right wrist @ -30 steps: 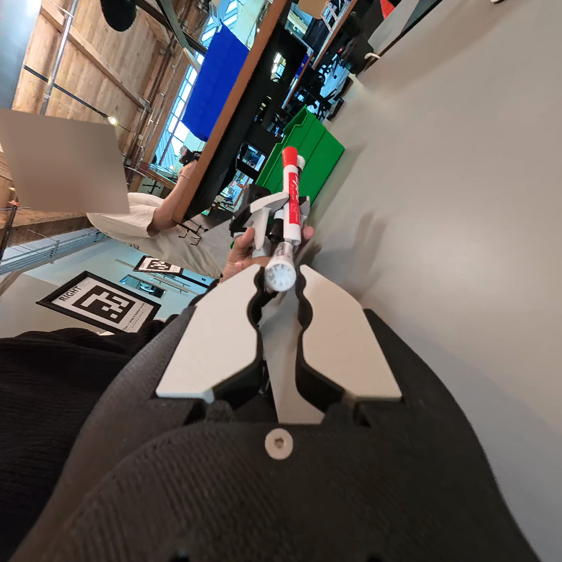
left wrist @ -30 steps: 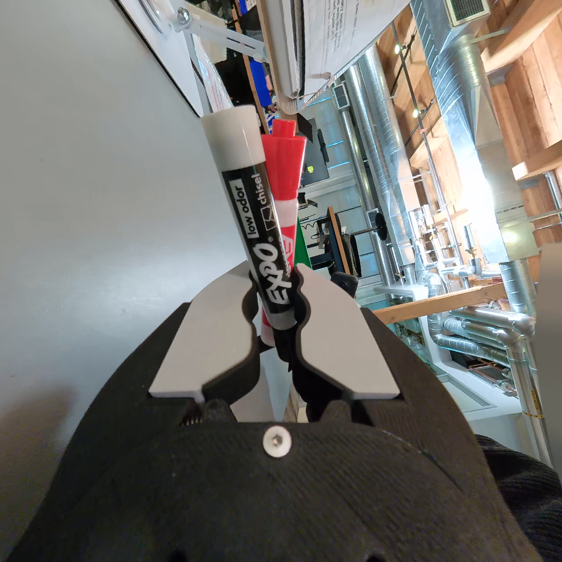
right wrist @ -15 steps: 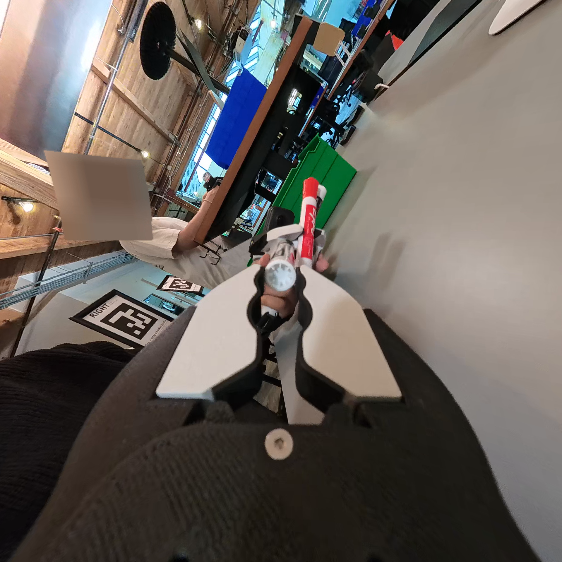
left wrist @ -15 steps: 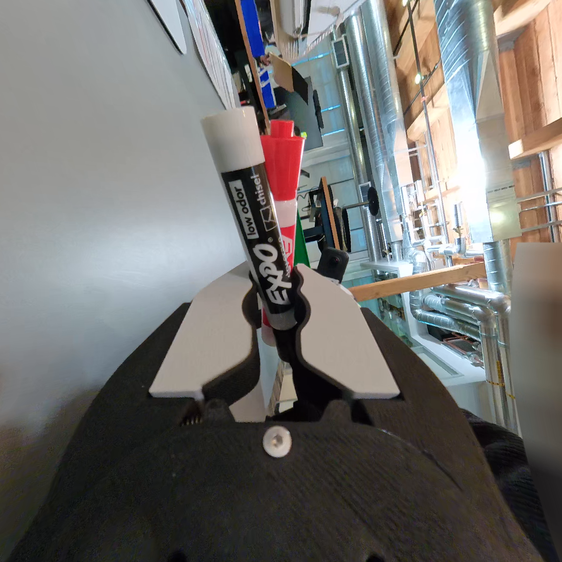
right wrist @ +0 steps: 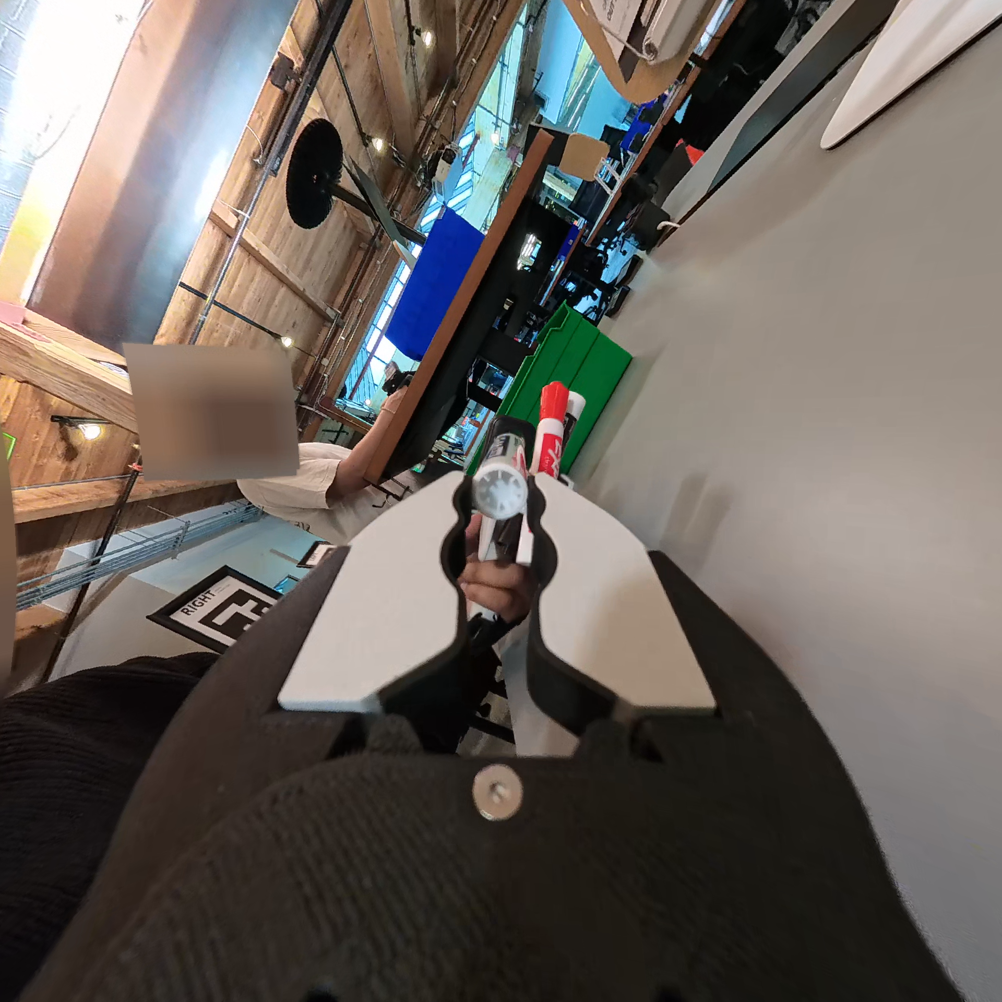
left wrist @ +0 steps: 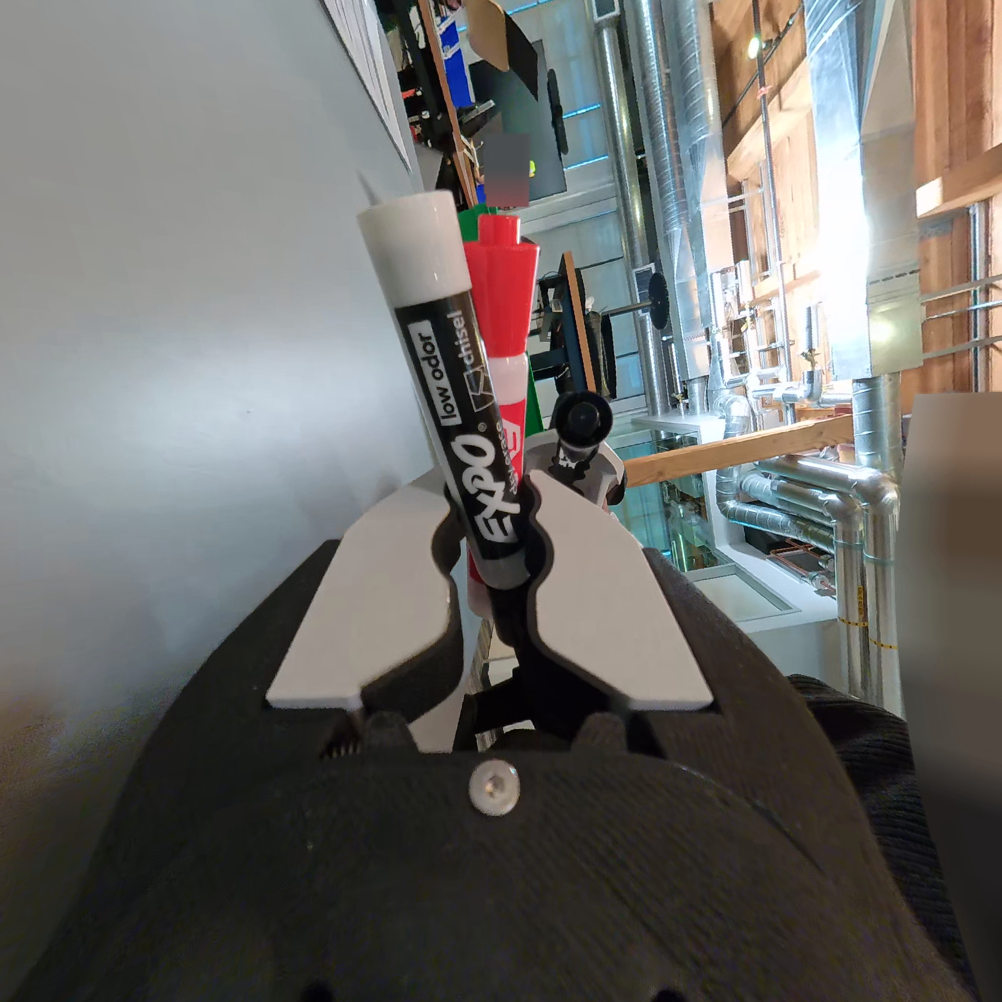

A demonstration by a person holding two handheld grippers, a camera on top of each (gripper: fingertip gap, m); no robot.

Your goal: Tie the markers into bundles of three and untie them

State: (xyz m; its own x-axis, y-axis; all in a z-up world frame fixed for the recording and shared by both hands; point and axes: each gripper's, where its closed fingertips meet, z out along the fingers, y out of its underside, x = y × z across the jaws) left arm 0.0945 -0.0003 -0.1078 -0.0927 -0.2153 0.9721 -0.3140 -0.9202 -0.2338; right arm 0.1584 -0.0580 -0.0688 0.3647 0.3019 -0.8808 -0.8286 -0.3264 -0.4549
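In the left wrist view my left gripper [left wrist: 490, 488] is shut on two markers held side by side, pointing away from me: a black marker [left wrist: 450, 379] with its white end far out and a red marker [left wrist: 501, 303] just behind it. My right gripper [right wrist: 499, 482] is shut on a second black marker [right wrist: 498, 490], whose white end faces the camera. This marker's black cap [left wrist: 580, 425] points at the left gripper, just right of the pair. In the right wrist view the red marker [right wrist: 548, 434] and the first black marker [right wrist: 572, 415] stand just beyond my fingertips, over a hand [right wrist: 496, 588].
The grey table [right wrist: 813, 434] runs along one side of both views [left wrist: 162, 325]. A green bin [right wrist: 580, 368] stands on it behind the markers. A white board [right wrist: 894, 70] lies at the far end. A person in a light shirt [right wrist: 303, 488] sits at another table. One gripper's finger ends stand about 10 centimeters off the other's.
The two grippers have come together. The right gripper's black marker now shows in the left wrist view beside the held pair, and the pair looks nearer in the right wrist view.
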